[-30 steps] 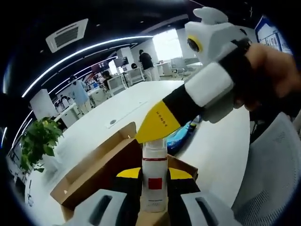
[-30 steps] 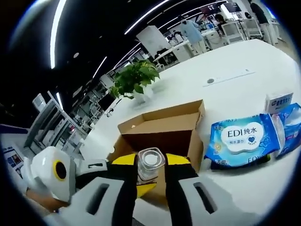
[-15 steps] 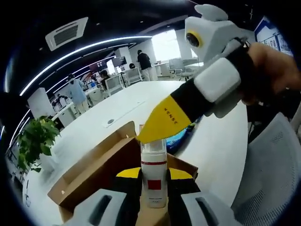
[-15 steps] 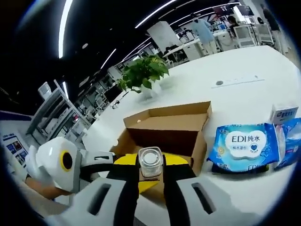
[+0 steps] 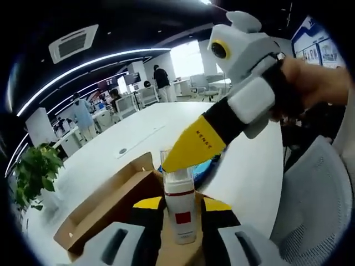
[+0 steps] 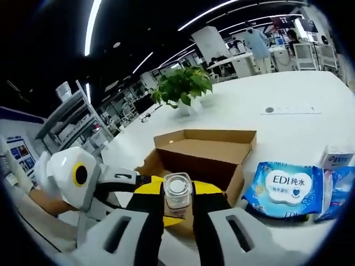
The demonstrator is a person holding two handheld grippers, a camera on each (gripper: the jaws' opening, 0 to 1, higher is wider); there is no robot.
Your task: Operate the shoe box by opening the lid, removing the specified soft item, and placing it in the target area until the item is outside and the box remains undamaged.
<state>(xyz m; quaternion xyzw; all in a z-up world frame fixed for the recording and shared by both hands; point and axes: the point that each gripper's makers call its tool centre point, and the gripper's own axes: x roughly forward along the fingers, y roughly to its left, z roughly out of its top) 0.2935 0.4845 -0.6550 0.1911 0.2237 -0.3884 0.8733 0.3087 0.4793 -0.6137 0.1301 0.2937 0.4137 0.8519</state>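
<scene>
White tabletop (image 6: 288, 127) in an open office carries the open cardboard shoe box (image 6: 205, 152), lid folded back, with a potted plant (image 6: 183, 88) behind it.

We find 1 item held by both grippers at once: a white pump bottle (image 5: 180, 213) with a red square on its label. The left gripper (image 5: 180, 221) has its 2 jaws closed against the bottle body, which stands upright above the box. The right gripper (image 6: 177, 202) has its jaws closed on the clear cap (image 6: 177, 191) at the top.

Our judgement of the step in hand: the bottle is lifted clear of the box interior and is in transfer. To do it well, we would keep the bottle upright, avoid twisting the cap against the body, let 1 gripper release before carrying, and pass clear of the cardboard walls so the box stays undamaged.

Differences between views: the left gripper view gives the label, the yellow tip of the right gripper on the cap, and the person's hand (image 5: 316, 83). The right gripper view gives the cap from above, a blue wet-wipe pack (image 6: 283, 188) beside the box, a small carton (image 6: 337, 158), and the left gripper's body at lower left.
</scene>
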